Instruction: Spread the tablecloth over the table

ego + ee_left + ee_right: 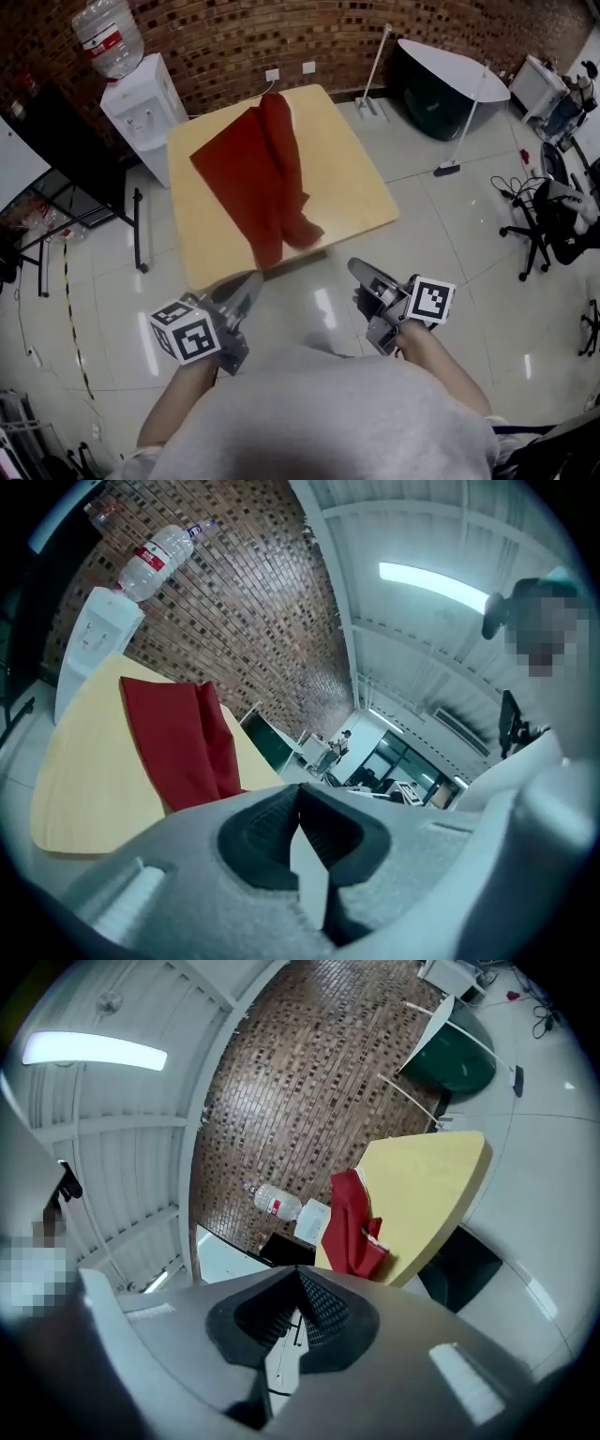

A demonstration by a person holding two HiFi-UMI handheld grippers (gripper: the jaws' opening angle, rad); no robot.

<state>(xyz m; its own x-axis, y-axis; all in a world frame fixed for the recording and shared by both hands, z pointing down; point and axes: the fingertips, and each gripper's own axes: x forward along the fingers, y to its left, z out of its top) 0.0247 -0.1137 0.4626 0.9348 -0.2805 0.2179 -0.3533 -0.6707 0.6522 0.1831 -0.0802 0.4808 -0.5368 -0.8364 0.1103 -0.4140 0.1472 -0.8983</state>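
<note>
A red tablecloth [262, 178] lies bunched and partly folded across the light wooden table [347, 178], running from the far edge to the near edge, where one end hangs over. The same tablecloth [183, 742] shows in the left gripper view and, smaller, the tablecloth [352, 1224] in the right gripper view. My left gripper [251, 279] is shut and empty, a short way before the table's near edge. At the same distance on the right, my right gripper [356, 267] is shut with nothing in it.
A water dispenser [141, 103] with a bottle on top stands at the table's far left corner. A folded dark green table [445, 84] leans at the back right, an office chair [553, 220] stands at the right, and a black stand [138, 230] is left of the table.
</note>
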